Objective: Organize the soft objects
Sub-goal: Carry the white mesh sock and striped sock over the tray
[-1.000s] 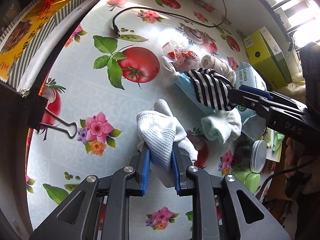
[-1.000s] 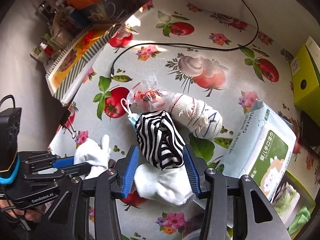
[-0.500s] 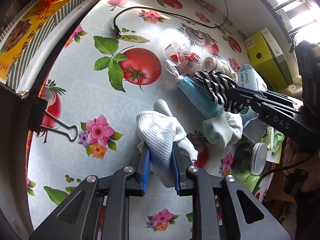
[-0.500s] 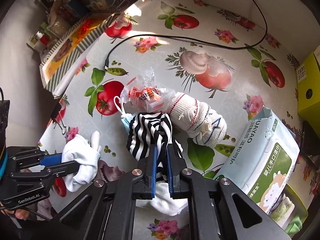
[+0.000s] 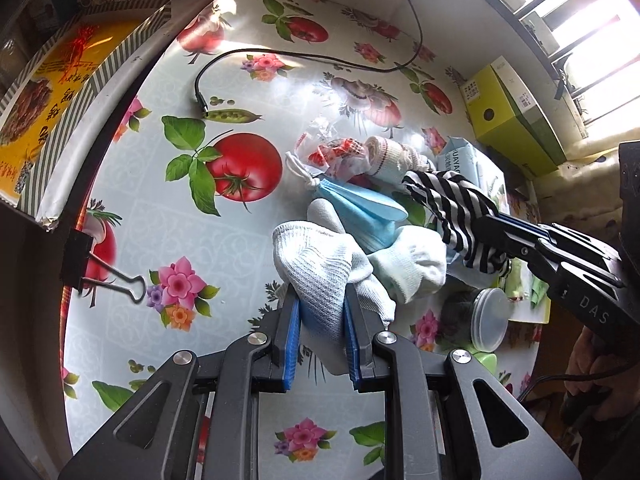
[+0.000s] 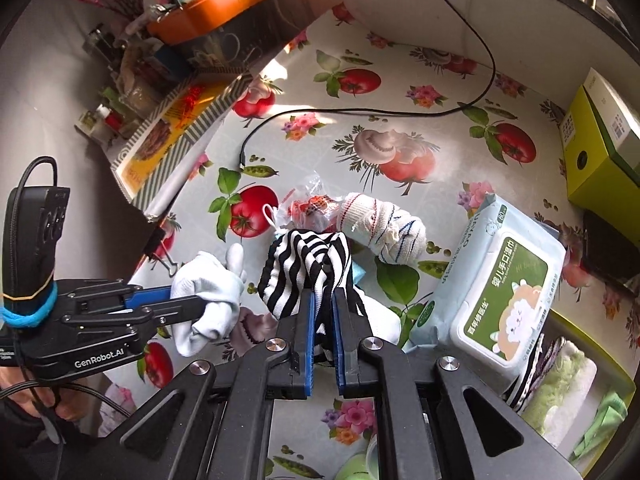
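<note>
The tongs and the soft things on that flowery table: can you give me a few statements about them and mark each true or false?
1. The left tongs grip a white glove. True.
2. The right tongs are open. False: they are shut on the striped cloth.
3. The wet wipes pack is between the tongs. False: it lies on the table, right of the cloth.
4. A black cable lies on the tablecloth. True.

1. We see open tablecloth (image 5: 132, 208) along the left edge; only a binder clip (image 5: 100, 272) sits there.
2. A cable (image 6: 360, 112) crosses the far side.
3. At centre, a mask (image 5: 360, 208), rolled sock (image 6: 384, 224) and snack bag (image 6: 312, 204) crowd together.
4. The wipes pack (image 6: 496, 292) and green box (image 6: 600, 152) block the right edge.
</note>
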The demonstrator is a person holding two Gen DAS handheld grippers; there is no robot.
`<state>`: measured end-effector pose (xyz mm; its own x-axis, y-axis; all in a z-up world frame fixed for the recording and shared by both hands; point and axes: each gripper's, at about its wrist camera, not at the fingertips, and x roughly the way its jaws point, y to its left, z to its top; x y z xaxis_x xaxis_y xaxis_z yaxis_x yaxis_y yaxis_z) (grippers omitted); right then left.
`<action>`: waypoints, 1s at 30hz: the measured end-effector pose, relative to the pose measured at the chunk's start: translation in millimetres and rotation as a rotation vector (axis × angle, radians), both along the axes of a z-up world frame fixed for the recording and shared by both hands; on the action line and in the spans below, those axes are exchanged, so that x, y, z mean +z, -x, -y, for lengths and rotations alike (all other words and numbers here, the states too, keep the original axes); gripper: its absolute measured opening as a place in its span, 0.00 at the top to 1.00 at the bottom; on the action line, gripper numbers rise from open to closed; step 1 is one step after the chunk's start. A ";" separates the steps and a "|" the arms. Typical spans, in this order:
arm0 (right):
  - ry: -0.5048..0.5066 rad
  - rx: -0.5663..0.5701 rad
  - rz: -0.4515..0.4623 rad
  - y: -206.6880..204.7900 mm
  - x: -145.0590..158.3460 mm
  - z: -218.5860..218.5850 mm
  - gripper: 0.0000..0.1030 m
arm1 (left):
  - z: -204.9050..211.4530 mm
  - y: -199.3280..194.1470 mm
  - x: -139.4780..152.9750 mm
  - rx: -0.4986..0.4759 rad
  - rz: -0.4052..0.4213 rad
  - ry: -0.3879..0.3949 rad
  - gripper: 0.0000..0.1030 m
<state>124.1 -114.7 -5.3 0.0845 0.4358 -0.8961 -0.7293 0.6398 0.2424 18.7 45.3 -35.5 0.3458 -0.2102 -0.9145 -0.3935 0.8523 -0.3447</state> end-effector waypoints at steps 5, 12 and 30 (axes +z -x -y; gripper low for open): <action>-0.041 -0.046 0.013 9.3 16.6 22.6 0.92 | 11.8 -4.3 17.4 -0.033 0.035 -0.014 0.80; -0.064 -0.116 0.037 21.2 30.1 56.9 0.92 | 33.7 -13.5 34.8 -0.093 0.068 -0.036 0.80; -0.099 -0.287 0.082 28.7 51.4 132.8 0.92 | 96.3 -41.2 61.3 -0.267 0.112 -0.057 0.80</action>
<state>95.5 -247.6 46.1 0.2867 0.4685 -0.8356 -0.5422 0.7984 0.2617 59.9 -51.0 25.8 0.3848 -0.2565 -0.8866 -0.1148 0.9398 -0.3218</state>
